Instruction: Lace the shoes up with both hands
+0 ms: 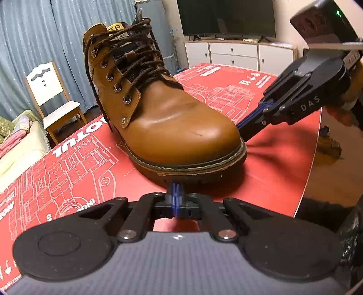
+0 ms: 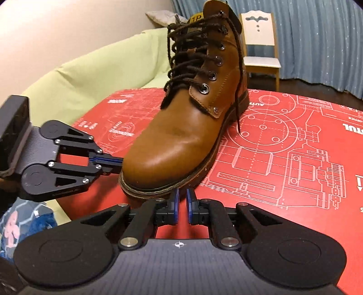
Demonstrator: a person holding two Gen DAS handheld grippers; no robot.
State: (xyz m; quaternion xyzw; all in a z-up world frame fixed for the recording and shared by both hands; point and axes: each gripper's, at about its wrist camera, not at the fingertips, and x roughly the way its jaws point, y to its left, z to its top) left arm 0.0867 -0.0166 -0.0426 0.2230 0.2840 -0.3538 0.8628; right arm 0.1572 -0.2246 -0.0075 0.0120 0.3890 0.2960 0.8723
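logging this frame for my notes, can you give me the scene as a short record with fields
boot: brown, upright on red mat, toe toward both cameras
laces: dark, threaded through the eyelets, untied, one end hanging down the side to the mat
left claw: shut, empty, near the toe
right claw: slightly open, empty, near the toe
background: chair, tv
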